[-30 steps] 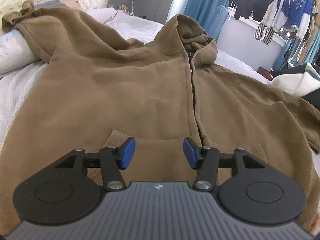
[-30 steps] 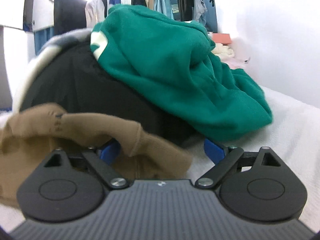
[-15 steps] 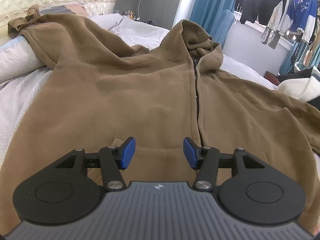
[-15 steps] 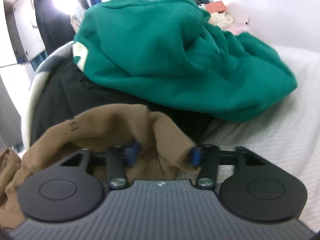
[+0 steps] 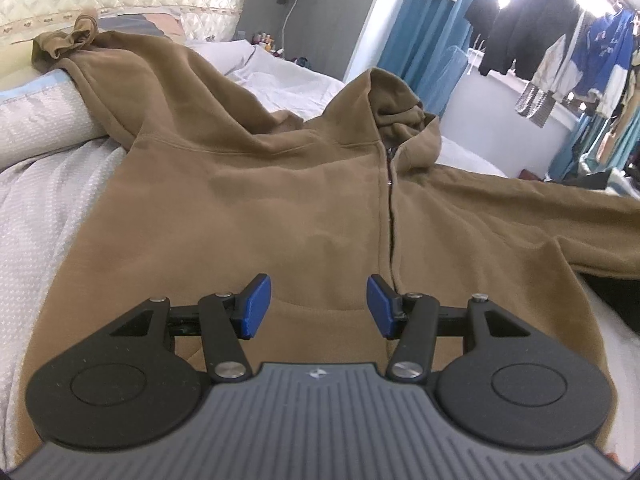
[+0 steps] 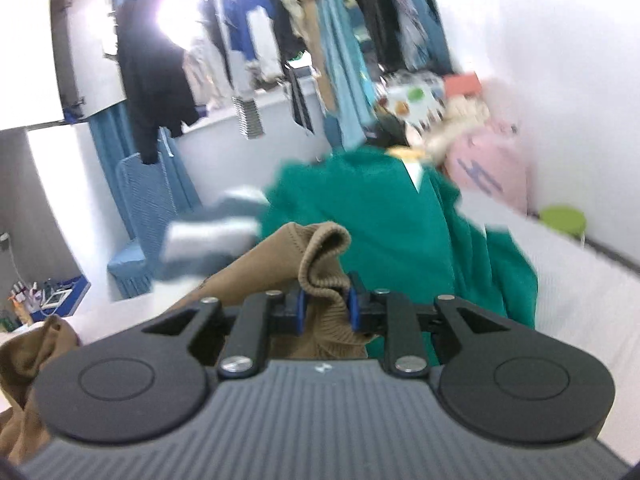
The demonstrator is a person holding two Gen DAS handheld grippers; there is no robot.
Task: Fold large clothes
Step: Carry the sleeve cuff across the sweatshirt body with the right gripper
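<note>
Brown zip hoodie (image 5: 256,208) lies front-up and spread on the white bed (image 5: 44,208), hood at 12 o'clock in the left wrist view, one sleeve running off to 10 o'clock over a pillow (image 5: 36,128), the other stretched out toward 3 o'clock. Left gripper (image 5: 319,307) hovers over the hem near the zipper, jaws about half open, nothing between them, blue pads clear of the cloth. Right gripper (image 6: 325,309) jaws have just been closing and now pinch the ribbed cuff (image 6: 325,258) of the brown sleeve, narrow gap, cloth bunched between the pads, cuff end flopping above them at 12 o'clock. Risks, as judgement: the bite is only on the cuff rib, so a fast swing across the body could pull it free; the sleeve looks taut in the left view, so lifting further may drag the whole hoodie sideways and skew the zipper line, since the left gripper pins nothing; the sleeve could also snag the green garment (image 6: 380,216) piled just behind it at 12 o'clock. Right view is motion-blurred, so how deep the grip sits is hard to tell. Views differ: only the left wrist shows the full layout, hood, zipper and far sleeve; only the right wrist shows the grip itself, the green pile and a pink bag (image 6: 488,168) at 2 o'clock
</note>
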